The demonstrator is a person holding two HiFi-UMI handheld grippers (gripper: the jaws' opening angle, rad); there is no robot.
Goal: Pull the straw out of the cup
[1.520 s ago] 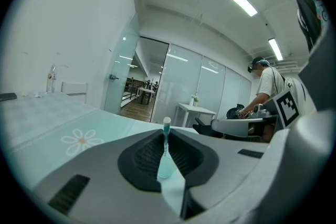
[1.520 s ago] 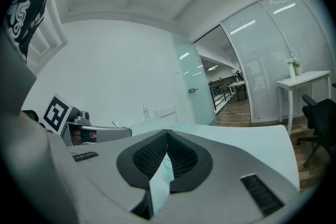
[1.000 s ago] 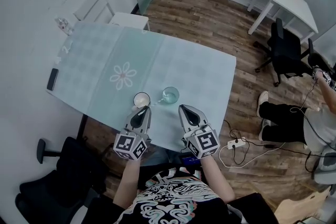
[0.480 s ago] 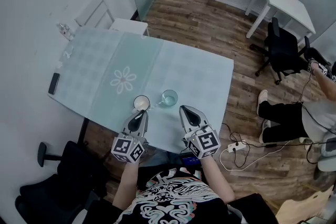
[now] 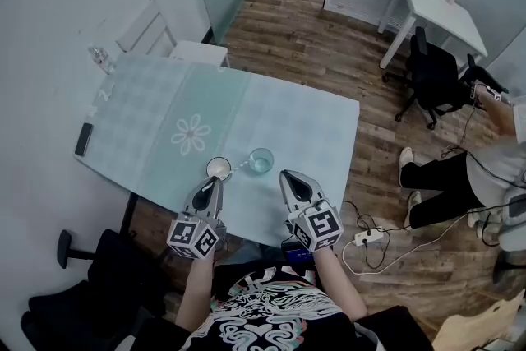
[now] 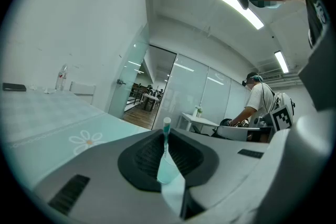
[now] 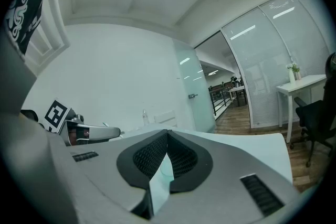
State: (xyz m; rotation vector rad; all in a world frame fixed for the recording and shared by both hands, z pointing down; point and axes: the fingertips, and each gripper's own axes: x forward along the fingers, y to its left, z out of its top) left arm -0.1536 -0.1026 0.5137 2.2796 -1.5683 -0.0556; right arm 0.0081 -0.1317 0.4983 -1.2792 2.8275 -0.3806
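On the pale green table (image 5: 312, 136) stand a white cup (image 5: 219, 168) and a clear teal glass (image 5: 261, 160). A thin straw (image 5: 242, 168) leans out of the glass toward the white cup. My left gripper (image 5: 217, 180) sits just short of the white cup, jaws shut and empty. In the left gripper view the left gripper (image 6: 164, 134) shows the teal straw (image 6: 166, 124) with its white tip rising beyond the closed tips, above the glass (image 6: 167, 168). My right gripper (image 5: 286, 174) hovers near the table's front edge, below the glass, also shut on nothing (image 7: 168, 134).
A dark phone (image 5: 83, 139) and a small bottle (image 5: 99, 57) lie at the table's far left. A flower print (image 5: 191, 134) marks the cloth. A black chair (image 5: 90, 275) stands by the front left corner. A power strip (image 5: 362, 238) and a seated person (image 5: 485, 177) are right.
Both grippers stay shut and keep their places by the cups. Only the head camera's view has drifted a little.
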